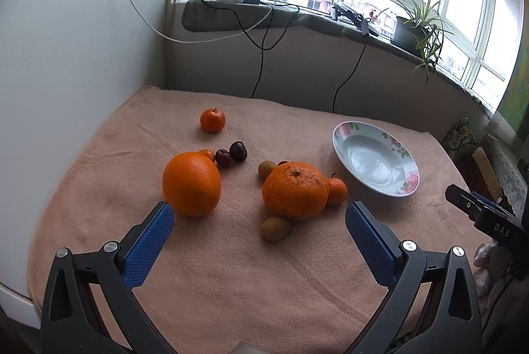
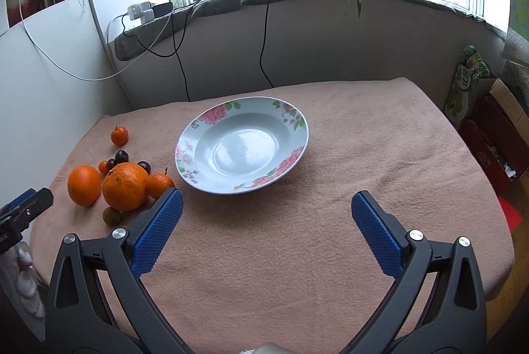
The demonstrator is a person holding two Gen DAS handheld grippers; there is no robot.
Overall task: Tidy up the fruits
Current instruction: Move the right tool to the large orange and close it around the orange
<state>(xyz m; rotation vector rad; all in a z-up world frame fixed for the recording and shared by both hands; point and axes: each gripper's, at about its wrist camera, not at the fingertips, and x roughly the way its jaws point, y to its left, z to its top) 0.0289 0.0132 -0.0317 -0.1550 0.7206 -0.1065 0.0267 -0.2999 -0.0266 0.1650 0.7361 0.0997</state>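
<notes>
Left wrist view: left gripper (image 1: 260,215) jaws wide, holding nothing, hanging over the pink towel (image 1: 231,271). All fruit sits left of the floral plate (image 1: 340,139), none in it. The big rough mandarin (image 1: 295,190) is nearest the plate's left rim, touching a small mandarin (image 1: 337,191) on its plate side and a brown longan-like fruit (image 1: 275,229) on its near side. The smooth orange (image 1: 191,183) lies further left, just ahead of the left blue pad (image 1: 150,246).

Risks, as judged: round fruit on soft cloth rolls. Closing on the rough mandarin will likely nudge its touching neighbours. The two dark cherries (image 1: 231,154) beyond are small and could slip out between wide pads. A lone mandarin (image 1: 212,120) sits farthest back.

Right wrist view: right gripper (image 2: 266,205) jaws also wide and empty, aimed at the plate's near rim. The plate looks shallow and glossy, so a dropped orange may roll out. The left gripper's tip shows at the left edge beside the fruit cluster, so both grippers reaching there could collide.
</notes>
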